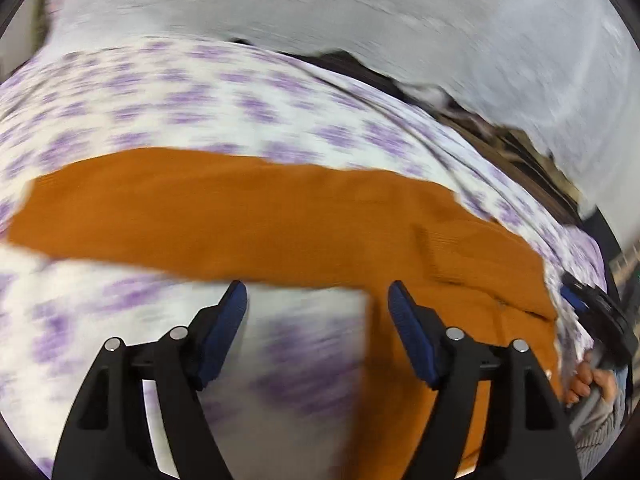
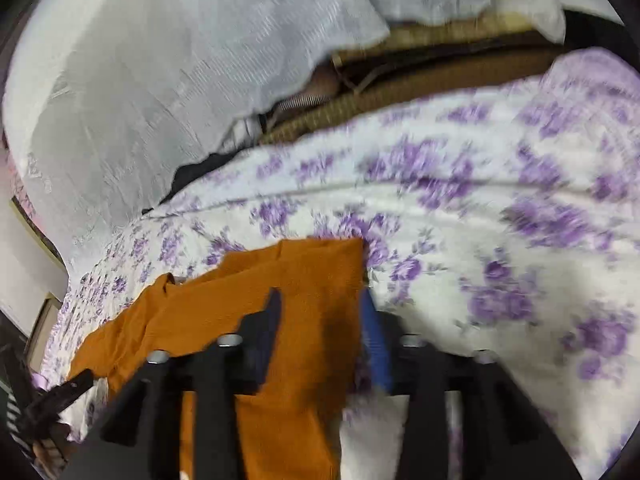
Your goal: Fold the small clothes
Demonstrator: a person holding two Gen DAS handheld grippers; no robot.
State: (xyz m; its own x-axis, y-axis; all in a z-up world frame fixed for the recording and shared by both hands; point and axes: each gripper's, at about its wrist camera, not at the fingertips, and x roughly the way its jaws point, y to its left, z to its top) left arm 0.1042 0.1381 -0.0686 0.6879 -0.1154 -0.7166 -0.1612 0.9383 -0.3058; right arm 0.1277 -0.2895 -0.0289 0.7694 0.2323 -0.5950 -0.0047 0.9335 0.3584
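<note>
**Orange garment spread on the flowered bedsheet**

We see the orange garment lying flat on a bedsheet printed with purple flowers, a long band of it running across the left wrist view. The left gripper has its 2 fingers spread wide above the sheet, with nothing between them. The right gripper has its fingers partly open over a corner of the garment; cloth lies between them, unpinched. A white cloth lies beyond.

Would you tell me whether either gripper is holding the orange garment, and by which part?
Neither: left gripper and right gripper are open over the orange garment.
</note>
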